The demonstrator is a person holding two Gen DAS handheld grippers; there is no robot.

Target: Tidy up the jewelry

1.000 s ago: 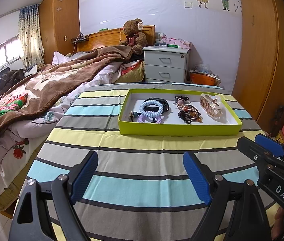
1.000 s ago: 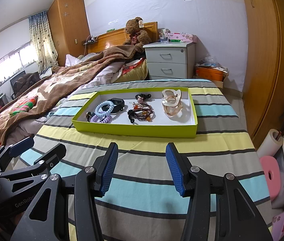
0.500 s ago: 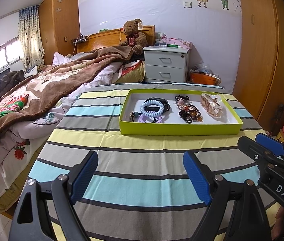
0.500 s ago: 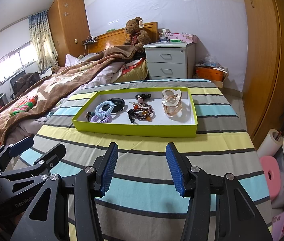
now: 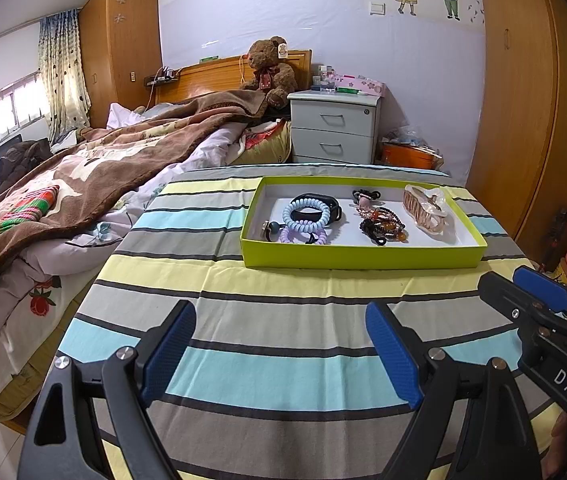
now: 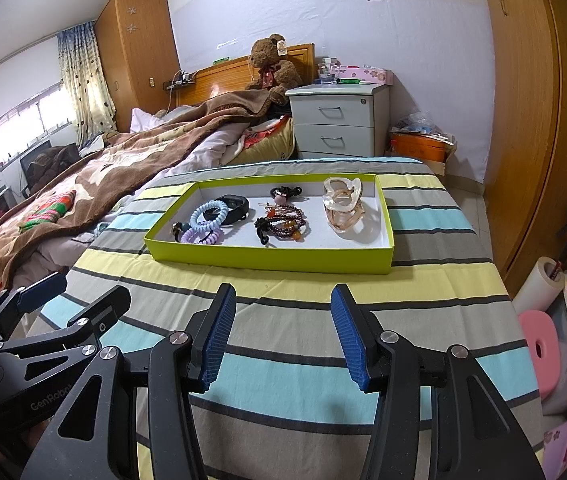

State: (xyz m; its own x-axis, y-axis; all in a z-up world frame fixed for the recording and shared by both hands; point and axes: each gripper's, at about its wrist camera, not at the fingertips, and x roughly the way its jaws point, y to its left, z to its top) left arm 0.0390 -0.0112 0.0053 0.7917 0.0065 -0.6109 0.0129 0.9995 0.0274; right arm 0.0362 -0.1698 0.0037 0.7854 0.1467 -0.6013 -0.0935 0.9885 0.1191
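Observation:
A lime-green tray rests on the striped tablecloth beyond both grippers. Inside lie a blue coil hair tie over a black band, a purple coil tie, beaded bracelets and a clear pink hair claw. My left gripper hovers open and empty over the cloth, well short of the tray. My right gripper is open too, jaws narrower, nothing between them. Each gripper shows at the edge of the other's view.
A bed with a brown blanket runs along the left of the table. A grey nightstand and a teddy bear stand behind. Wooden wardrobes line the right; a pink stool and paper roll sit on the floor.

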